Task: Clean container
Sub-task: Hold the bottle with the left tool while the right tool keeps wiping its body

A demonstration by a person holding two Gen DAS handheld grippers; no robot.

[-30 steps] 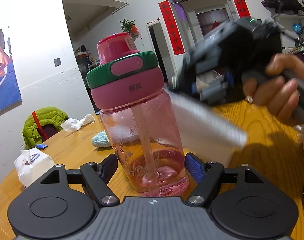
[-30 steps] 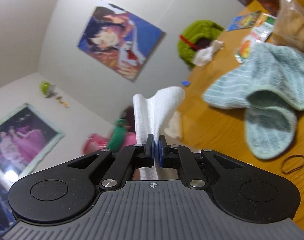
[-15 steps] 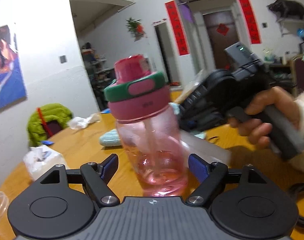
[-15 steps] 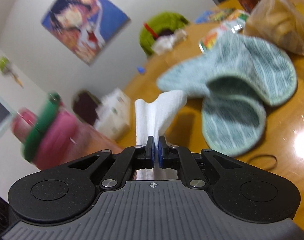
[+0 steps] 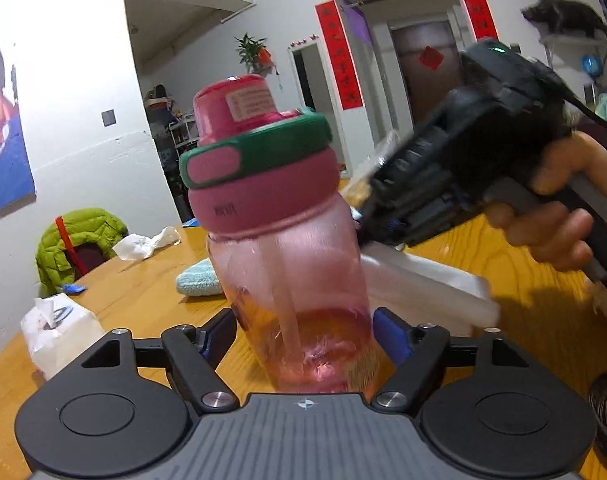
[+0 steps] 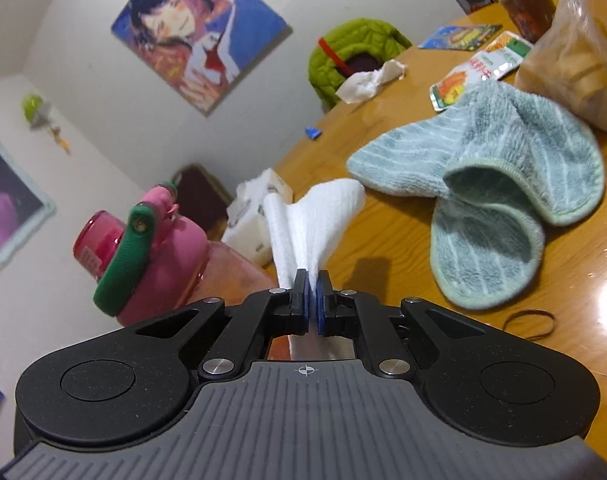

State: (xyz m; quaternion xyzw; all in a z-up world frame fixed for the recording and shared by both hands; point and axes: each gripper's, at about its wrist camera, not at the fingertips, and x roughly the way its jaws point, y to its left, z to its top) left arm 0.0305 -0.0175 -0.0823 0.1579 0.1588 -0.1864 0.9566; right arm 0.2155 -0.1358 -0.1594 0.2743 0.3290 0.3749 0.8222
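The wooden table (image 5: 151,292) fills most of both my views, glossy and orange-brown. On it, far from my right gripper, lies a pale blue-green towel (image 6: 487,184), folded over on itself, with a clear plastic bag (image 6: 575,52) beyond it to the right and snack packets (image 6: 479,68) just beside that. A green padded jacket (image 5: 77,240) hangs over a chair at the table's far left edge.

The pink water bottle (image 5: 287,240), the container I am cleaning, stands tilted between the fingers of my left gripper (image 5: 303,334), its green-and-pink lid up and leaning right. Those jaws are opening, and the blue pads sit at the bottle's base on either side; I cannot tell whether they press on it or stand just apart.

My right gripper (image 6: 312,294) is clamped tight on a white cloth (image 6: 311,220), which fans out past the fingertips. From the left view, the cloth lies against the bottle's right side.

A tissue pack (image 5: 59,328) sits near left, a crumpled tissue (image 5: 143,242) farther off, and a thin rubber band (image 6: 529,322) near right.
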